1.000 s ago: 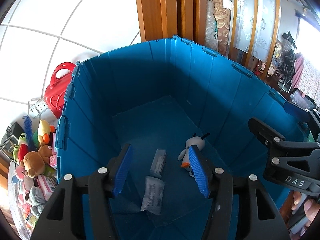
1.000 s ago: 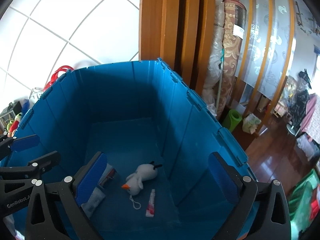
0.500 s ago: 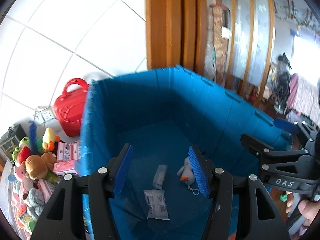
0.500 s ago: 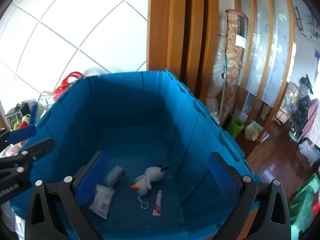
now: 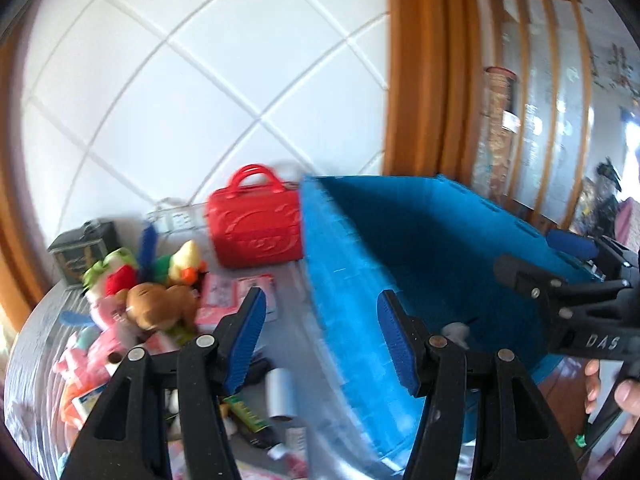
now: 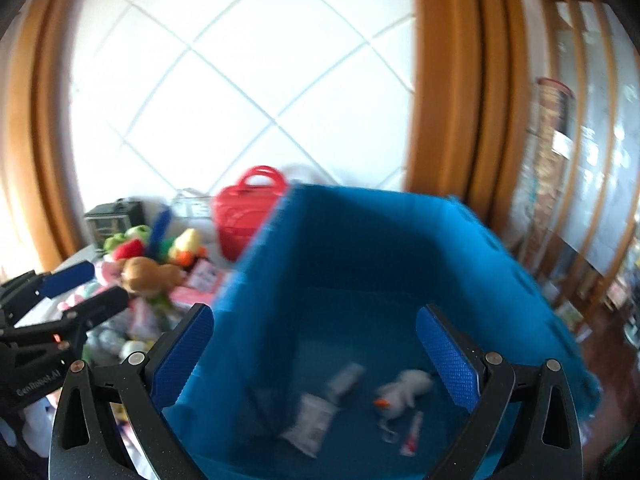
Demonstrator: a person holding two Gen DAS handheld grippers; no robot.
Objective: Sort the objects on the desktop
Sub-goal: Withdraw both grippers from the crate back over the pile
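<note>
left hand-held gripper [image 5: 322, 336] wide, nothing held, straddling the near-left wall edge of the blue bin [image 5: 420, 248]. right hand-held gripper [image 6: 314, 356] wide, nothing held, over the bin's open inside w/ snowman plush [image 6: 404, 390], packets [image 6: 310, 424] and tube [image 6: 412, 434] on its floor. toy pile [image 5: 140, 296] & red case [image 5: 256, 228] crowd the surface [image 5: 40, 340] left of the bin.

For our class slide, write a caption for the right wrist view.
Open right hand-held gripper above blue bin holding a snowman plush, packets and a tube.
</note>
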